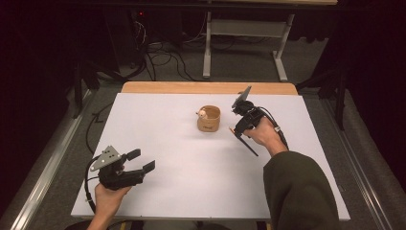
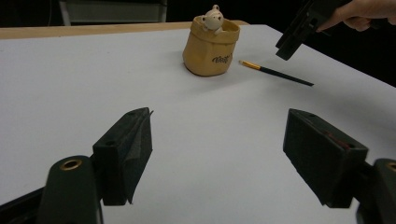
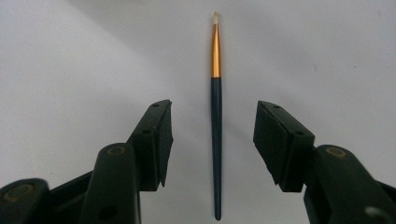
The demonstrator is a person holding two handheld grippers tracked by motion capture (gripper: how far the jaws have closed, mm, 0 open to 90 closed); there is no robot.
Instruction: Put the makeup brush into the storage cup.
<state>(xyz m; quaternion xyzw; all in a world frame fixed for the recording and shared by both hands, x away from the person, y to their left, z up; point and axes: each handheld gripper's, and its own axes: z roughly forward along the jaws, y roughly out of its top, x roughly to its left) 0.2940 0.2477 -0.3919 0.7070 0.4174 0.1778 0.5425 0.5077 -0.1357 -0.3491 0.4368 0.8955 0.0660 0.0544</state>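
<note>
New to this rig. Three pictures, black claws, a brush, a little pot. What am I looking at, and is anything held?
No robot here: a person holds a two-jaw tool in each hand. The high view looks down on the white table. The other two pictures come from cameras riding on each tool, looking along its own black jaws.

On the table stand a tan pot with a small bear figure in it, and beside it lies a paintbrush with a dark handle and gold ferrule.

The left hand-held gripper rests open near the table's front edge. The right hand-held gripper hangs over the brush, jaws either side, not touching. Nothing is held.
</note>
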